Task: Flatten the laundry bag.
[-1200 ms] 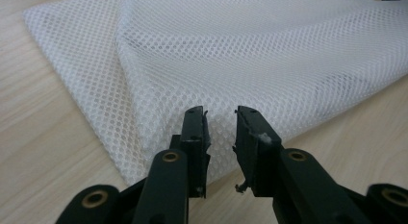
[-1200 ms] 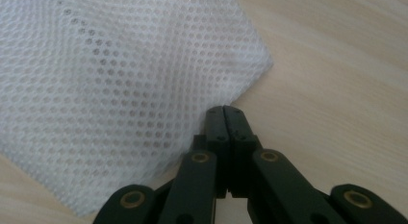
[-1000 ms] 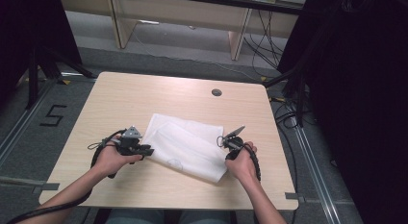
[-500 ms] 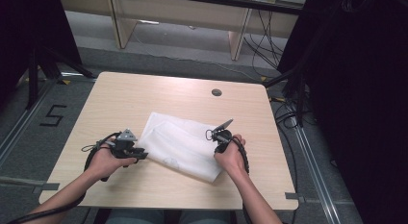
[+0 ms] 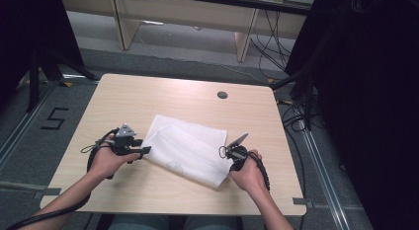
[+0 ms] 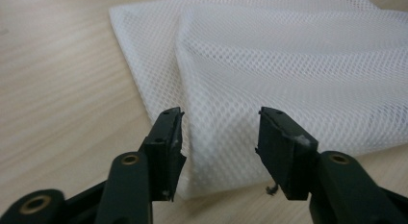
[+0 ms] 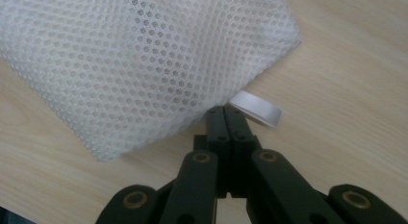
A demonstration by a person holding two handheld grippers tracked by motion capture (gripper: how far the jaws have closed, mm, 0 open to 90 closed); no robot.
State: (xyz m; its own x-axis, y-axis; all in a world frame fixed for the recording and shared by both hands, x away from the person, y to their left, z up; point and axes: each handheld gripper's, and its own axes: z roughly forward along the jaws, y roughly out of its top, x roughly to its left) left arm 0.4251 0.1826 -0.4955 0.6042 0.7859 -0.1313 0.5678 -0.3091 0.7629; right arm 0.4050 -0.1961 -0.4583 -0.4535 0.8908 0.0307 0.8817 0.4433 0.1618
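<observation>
The fingers (image 6: 169,137) of the left gripper (image 6: 219,137) are seen spread apart, having just been opening, and the near left edge of the white mesh bag (image 6: 288,65) lies in the gap between them without being pressed by either pad. In the high view this left gripper (image 5: 143,150) is held by the person's left hand (image 5: 106,161) just beside the left side of the mesh bag (image 5: 190,148). The jaws of the right gripper (image 7: 225,113) are pressed tightly together at the edge of the mesh bag (image 7: 139,60), where a small white ribbon loop (image 7: 256,108) is attached; a pinch on the mesh edge seems likely, though the cloth between the pads cannot be made out clearly. In the high view the right gripper (image 5: 232,151) is held by the right hand (image 5: 247,173) at the right near corner of the bag. The bag is spread flat, folded over itself, on the light wooden table (image 5: 163,96), near its middle and towards the near edge. A small round hole (image 5: 222,95) is seen in the far part of the table top.
</observation>
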